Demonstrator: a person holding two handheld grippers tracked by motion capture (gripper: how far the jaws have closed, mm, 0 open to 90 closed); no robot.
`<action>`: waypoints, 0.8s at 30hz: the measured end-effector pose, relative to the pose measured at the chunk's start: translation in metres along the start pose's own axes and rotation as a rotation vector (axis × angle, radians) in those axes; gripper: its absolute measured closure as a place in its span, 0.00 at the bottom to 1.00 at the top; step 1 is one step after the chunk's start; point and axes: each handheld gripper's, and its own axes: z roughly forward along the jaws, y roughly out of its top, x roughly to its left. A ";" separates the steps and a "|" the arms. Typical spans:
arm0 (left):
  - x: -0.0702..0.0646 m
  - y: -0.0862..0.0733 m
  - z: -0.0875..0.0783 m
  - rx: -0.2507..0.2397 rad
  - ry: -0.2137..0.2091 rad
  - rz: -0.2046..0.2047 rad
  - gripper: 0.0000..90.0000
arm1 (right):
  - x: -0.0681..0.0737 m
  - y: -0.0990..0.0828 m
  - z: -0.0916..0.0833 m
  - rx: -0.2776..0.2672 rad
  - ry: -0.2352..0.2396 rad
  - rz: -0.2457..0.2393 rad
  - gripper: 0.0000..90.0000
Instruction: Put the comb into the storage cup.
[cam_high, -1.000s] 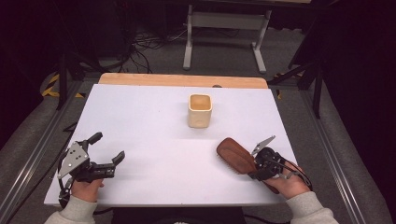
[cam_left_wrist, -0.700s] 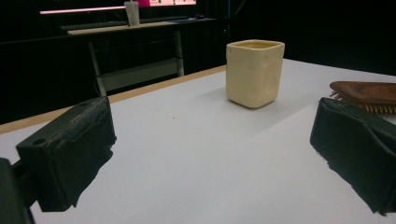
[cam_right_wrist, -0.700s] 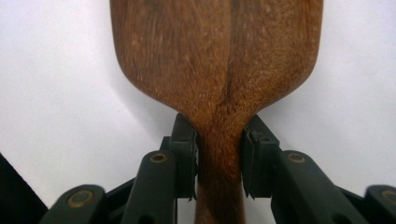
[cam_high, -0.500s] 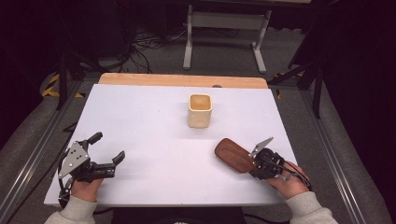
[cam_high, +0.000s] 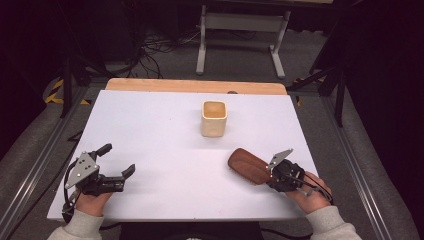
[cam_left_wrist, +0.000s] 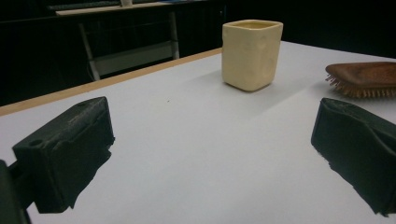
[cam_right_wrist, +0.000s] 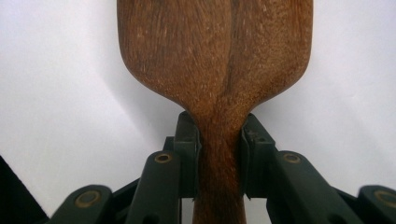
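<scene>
Your right gripper (cam_high: 272, 172) had just clamped the dark wooden paddle hairbrush's (cam_high: 248, 166) handle, readying a lift; left gripper (cam_high: 120, 162) gaped empty.

The high view looks forward and down from above the person's side, taking in the whole white table (cam_high: 165, 135). The left gripper view sits low, just above the tabletop, facing across it toward the cream cup (cam_left_wrist: 252, 53) and the wooden hairbrush (cam_left_wrist: 364, 77) — both also in the high view. The right gripper view is very near, looking along the hairbrush handle — wood close up.
</scene>
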 end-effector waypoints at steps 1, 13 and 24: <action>0.000 0.000 0.000 0.007 -0.006 0.001 0.00 | 0.000 0.001 -0.002 -0.029 -0.006 -0.003 0.81; 0.001 0.001 -0.002 0.010 -0.021 0.001 0.02 | 0.002 0.010 -0.023 -0.193 -0.023 -0.019 0.81; 0.001 0.001 -0.001 0.011 -0.029 -0.006 0.03 | 0.008 0.020 -0.037 -0.378 -0.066 -0.028 0.81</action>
